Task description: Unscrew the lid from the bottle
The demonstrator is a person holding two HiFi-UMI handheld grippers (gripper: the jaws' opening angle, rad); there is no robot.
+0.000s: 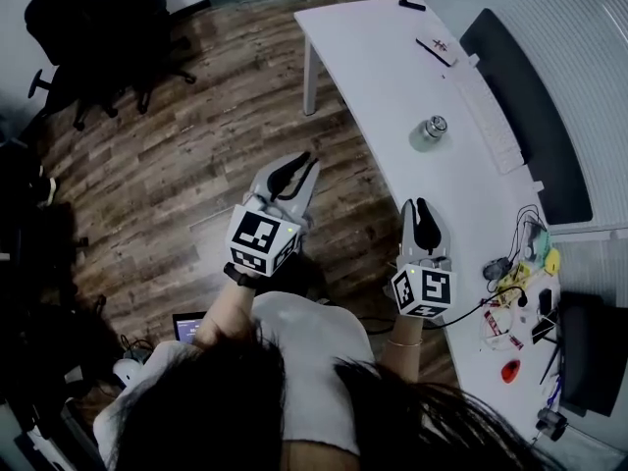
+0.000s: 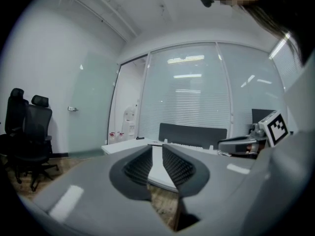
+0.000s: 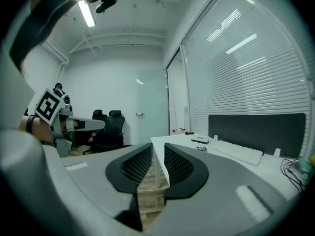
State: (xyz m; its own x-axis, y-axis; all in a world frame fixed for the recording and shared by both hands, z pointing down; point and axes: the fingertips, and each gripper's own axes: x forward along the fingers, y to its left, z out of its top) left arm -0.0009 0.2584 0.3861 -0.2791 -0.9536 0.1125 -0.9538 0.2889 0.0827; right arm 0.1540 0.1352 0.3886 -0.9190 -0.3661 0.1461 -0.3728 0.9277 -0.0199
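A small clear bottle (image 1: 427, 133) with a silver lid stands upright on the white desk (image 1: 383, 57), out past both grippers. In the right gripper view it is a tiny shape (image 3: 200, 148) far down the desk. My left gripper (image 1: 299, 165) hangs over the wood floor left of the desk, jaws shut and empty (image 2: 157, 149). My right gripper (image 1: 420, 207) hovers at the desk's near edge, well short of the bottle. Its jaws stand a narrow gap apart with nothing between them (image 3: 158, 149). Each gripper shows in the other's view: the right gripper (image 2: 236, 144), the left gripper (image 3: 74, 124).
A white keyboard (image 1: 488, 116) and a dark partition panel (image 1: 530, 116) run along the desk's far side. Cables and small items (image 1: 515, 292) crowd the near right end. Black office chairs (image 1: 88, 37) stand on the wood floor to the left.
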